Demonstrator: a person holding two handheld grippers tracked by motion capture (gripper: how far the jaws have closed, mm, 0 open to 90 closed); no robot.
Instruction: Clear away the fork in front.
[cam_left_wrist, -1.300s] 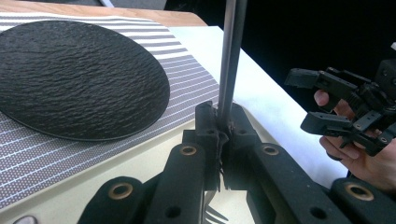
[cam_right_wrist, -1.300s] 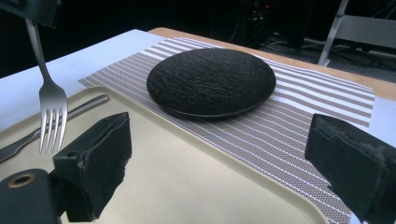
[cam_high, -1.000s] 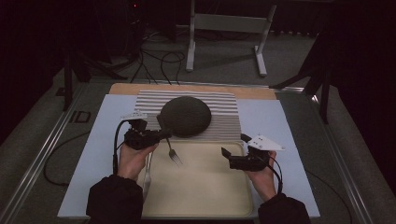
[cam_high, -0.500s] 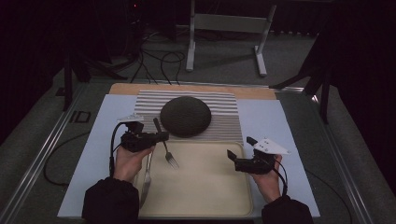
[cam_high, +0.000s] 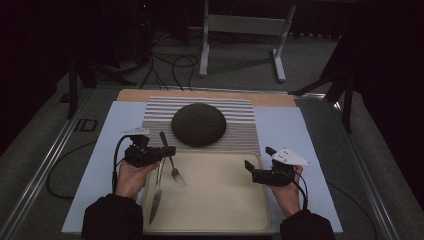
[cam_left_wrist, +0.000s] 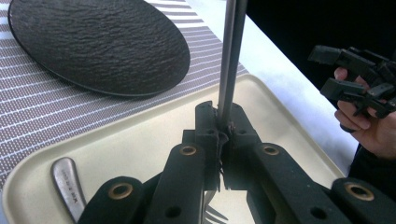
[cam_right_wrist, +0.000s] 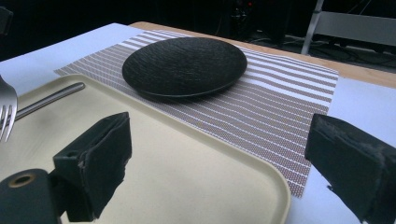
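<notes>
Fingers of the left gripper are clamped on a fork held over the tray's left side, handle pointing far toward the plate, prongs near, while the left gripper view reveals unreadable stamped lettering on a knife, and the right gripper's fingers stand apart.

Shiny metal fork, rough matt plate

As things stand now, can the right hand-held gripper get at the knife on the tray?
Probably yes. The right hand-held gripper is open and empty, and the bare tray lies between it and the knife; the held fork hangs close by.
</notes>
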